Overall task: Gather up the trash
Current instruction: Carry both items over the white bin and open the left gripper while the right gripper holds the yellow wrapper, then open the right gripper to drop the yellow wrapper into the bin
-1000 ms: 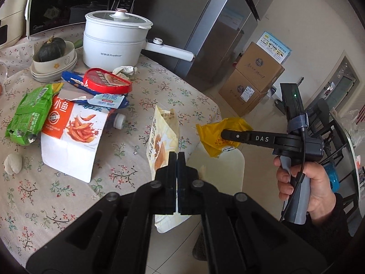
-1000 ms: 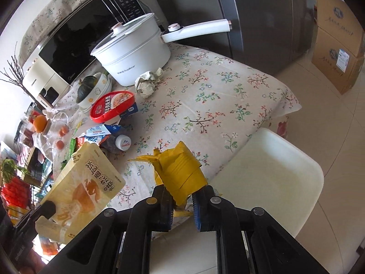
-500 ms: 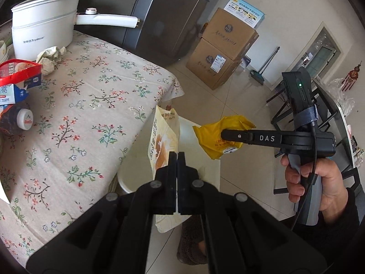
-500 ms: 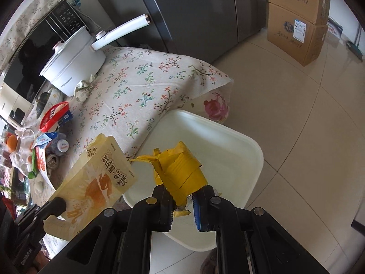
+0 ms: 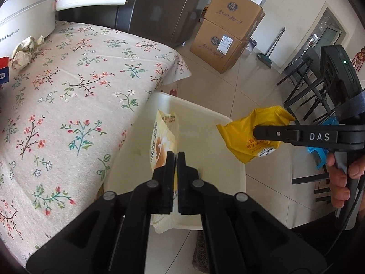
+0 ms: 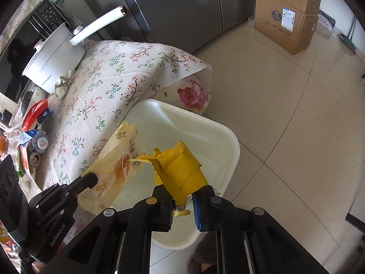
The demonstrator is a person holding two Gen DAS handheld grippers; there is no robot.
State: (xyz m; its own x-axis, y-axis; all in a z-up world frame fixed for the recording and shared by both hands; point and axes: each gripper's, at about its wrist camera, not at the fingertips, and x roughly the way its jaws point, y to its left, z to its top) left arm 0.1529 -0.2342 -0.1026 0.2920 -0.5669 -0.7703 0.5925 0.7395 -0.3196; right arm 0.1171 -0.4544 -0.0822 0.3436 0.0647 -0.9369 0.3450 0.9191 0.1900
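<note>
Left tongs (image 5: 175,157) pinch cream pouch (image 5: 164,141) upright, long axis vertical.

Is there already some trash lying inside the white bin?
No, the white bin shows only a bare inside; both wrappers hang above it in the grippers.

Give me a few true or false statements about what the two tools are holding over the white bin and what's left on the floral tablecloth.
1. The left tool grips a pale yellow snack pouch. True.
2. The right tool is empty. False: it is shut on a crumpled yellow wrapper.
3. Both items hang over the white plastic bin. True.
4. The white pot sits in the bin. False: it stands on the floral tablecloth.
5. A crumpled paper ball lies beside the pot. True.
</note>
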